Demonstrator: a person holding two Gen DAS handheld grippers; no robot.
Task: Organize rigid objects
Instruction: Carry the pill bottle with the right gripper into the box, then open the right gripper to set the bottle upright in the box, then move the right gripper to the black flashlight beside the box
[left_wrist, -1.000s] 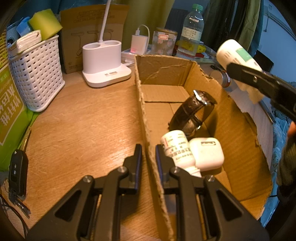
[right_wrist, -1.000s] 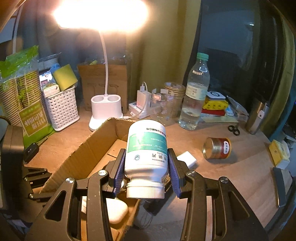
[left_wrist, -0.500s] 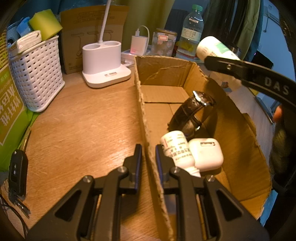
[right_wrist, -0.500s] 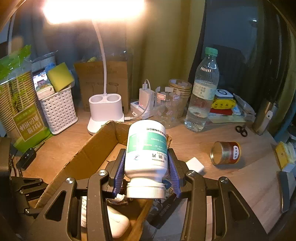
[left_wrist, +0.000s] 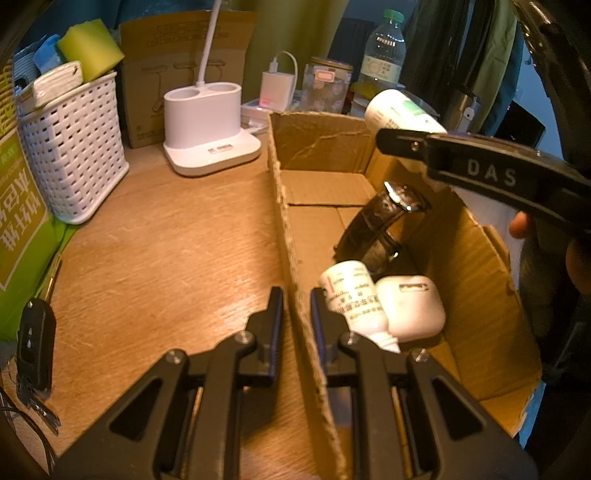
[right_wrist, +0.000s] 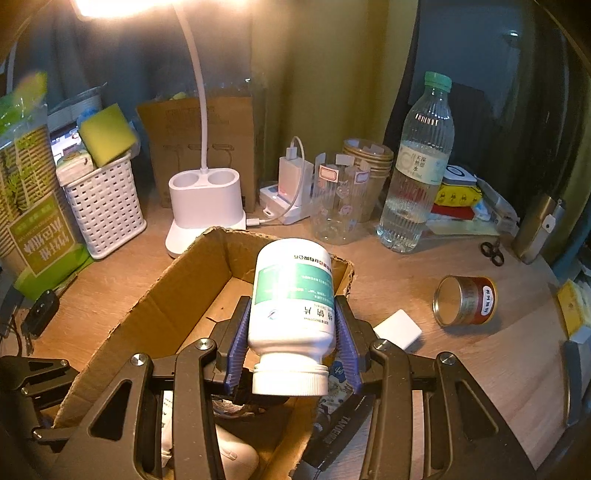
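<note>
My right gripper (right_wrist: 291, 332) is shut on a white pill bottle (right_wrist: 291, 306) with a green label, cap toward the camera, held above the open cardboard box (right_wrist: 155, 295). From the left wrist view the bottle (left_wrist: 399, 110) hangs over the box's far right corner. My left gripper (left_wrist: 295, 306) is shut on the box's left wall (left_wrist: 291, 236). Inside the box lie a dark watch (left_wrist: 384, 225), a small white bottle (left_wrist: 351, 295) and a white earbud case (left_wrist: 410, 306).
On the wooden table stand a white lamp base (right_wrist: 203, 206), a white basket (right_wrist: 107, 206), a water bottle (right_wrist: 417, 170), plastic cups (right_wrist: 340, 195) and a charger (right_wrist: 291, 173). A tin can (right_wrist: 465, 299) and a white card (right_wrist: 399, 328) lie right of the box. A car key (left_wrist: 33, 332) lies left.
My right gripper has carried the pill bottle leftward and forward, from beside the box to above its far end. The left gripper has kept its hold on the box wall.
</note>
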